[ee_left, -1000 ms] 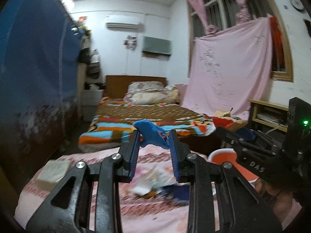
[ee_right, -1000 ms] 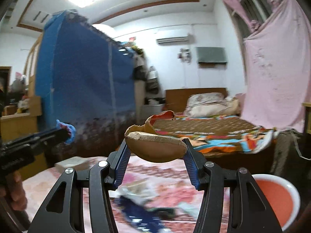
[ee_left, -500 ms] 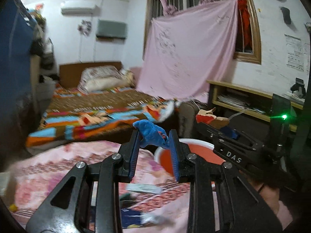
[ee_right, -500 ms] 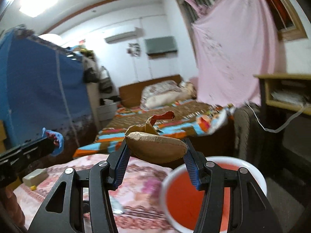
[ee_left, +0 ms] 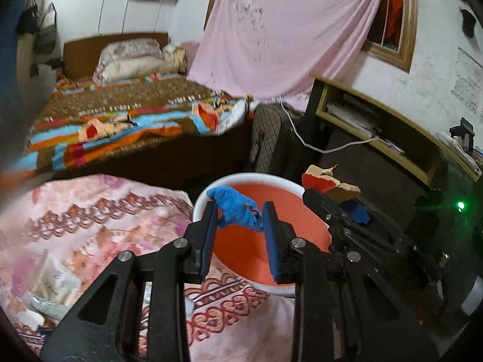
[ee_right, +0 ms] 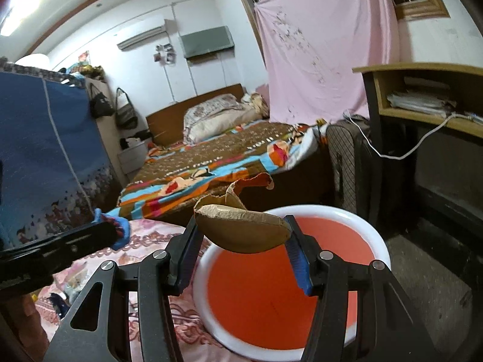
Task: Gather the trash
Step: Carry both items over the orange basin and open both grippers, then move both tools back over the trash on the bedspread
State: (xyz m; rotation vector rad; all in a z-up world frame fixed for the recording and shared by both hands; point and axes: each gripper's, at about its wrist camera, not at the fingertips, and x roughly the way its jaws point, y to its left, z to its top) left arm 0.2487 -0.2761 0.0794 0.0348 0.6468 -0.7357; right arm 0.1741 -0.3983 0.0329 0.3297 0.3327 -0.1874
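Observation:
My left gripper [ee_left: 240, 218] is shut on a crumpled blue scrap [ee_left: 234, 203] and holds it above the near rim of a round bin with a white rim and orange inside [ee_left: 289, 187]. My right gripper [ee_right: 243, 235] is shut on a brown paper piece with a torn red edge [ee_right: 241, 230], over the same bin [ee_right: 374, 235]. In the left wrist view the right gripper [ee_left: 338, 196] with its paper [ee_left: 329, 182] is to the right, over the bin's far side. In the right wrist view the left gripper [ee_right: 117, 232] is to the left.
The bin stands next to a surface with a pink patterned cloth [ee_left: 99, 217]; several wrappers [ee_left: 51, 283] lie on it at the left. A bed with a colourful blanket [ee_left: 126, 120], a dark suitcase [ee_right: 347, 163] and a wooden desk with a white cable [ee_right: 422, 120] stand behind.
Both grippers have swung right and tilted down, from over the pink cloth to above the orange bin. Each keeps hold of its piece of trash.

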